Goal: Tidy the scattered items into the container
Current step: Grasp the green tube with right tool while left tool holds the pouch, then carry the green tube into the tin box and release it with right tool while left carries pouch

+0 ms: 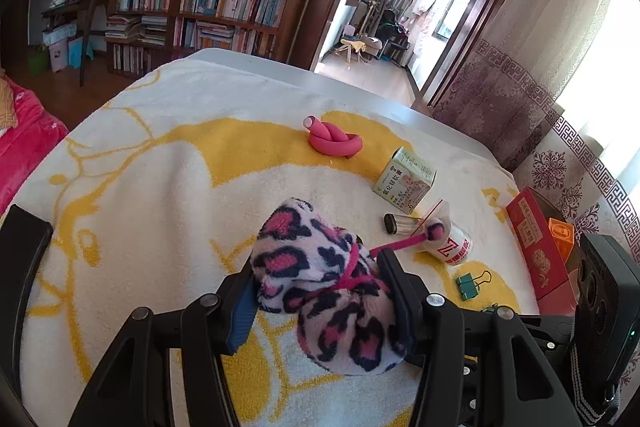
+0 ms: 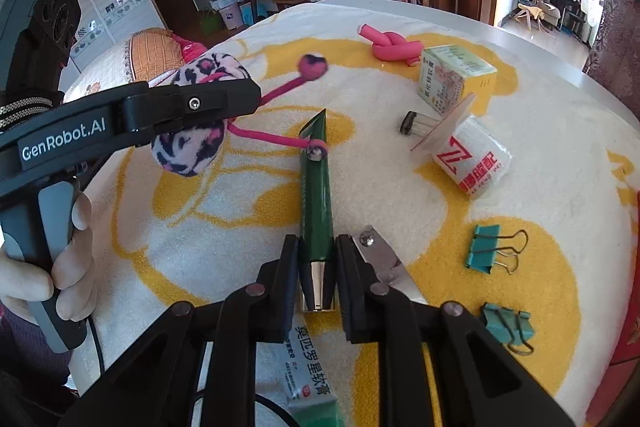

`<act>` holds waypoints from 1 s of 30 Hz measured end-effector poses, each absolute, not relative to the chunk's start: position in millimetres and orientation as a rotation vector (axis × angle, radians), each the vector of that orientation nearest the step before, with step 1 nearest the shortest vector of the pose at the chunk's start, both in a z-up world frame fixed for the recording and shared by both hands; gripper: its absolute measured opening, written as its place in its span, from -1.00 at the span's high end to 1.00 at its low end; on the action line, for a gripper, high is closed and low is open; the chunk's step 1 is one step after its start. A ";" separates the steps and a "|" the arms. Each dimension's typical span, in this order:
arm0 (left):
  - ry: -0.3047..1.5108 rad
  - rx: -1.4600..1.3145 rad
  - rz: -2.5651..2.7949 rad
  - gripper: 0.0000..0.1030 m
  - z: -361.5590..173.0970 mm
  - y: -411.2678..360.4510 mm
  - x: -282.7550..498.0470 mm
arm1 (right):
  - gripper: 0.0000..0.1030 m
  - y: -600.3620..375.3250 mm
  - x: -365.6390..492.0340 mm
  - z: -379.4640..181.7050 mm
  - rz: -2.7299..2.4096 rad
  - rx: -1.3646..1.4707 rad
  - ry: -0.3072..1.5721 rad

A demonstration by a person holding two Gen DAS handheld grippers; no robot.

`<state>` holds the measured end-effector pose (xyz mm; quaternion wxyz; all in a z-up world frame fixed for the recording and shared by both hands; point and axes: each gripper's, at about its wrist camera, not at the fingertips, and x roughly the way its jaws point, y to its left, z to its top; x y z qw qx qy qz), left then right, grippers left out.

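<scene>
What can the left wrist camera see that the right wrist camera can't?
Only the left wrist camera shows the red box at the table's right edge, with an orange thing behind it.

Only the right wrist camera shows the green tube gripped in the right gripper, the metal blade beside it, and a second green binder clip.

Both show the leopard-print pouch held by the left gripper, the pink knotted roller, the small medicine box and a green binder clip.

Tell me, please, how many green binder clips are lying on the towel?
2: one binder clip right of the right gripper, another nearer the camera beside its linkage. More could be hidden under the grippers.
</scene>
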<state>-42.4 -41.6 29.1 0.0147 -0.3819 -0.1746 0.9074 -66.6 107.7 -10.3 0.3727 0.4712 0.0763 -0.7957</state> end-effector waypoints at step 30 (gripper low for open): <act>-0.479 -1.147 2.809 -0.10 45.5 -11.0 -36.4 | 0.61 317.2 -46.2 77.2 -2.732 0.956 -0.292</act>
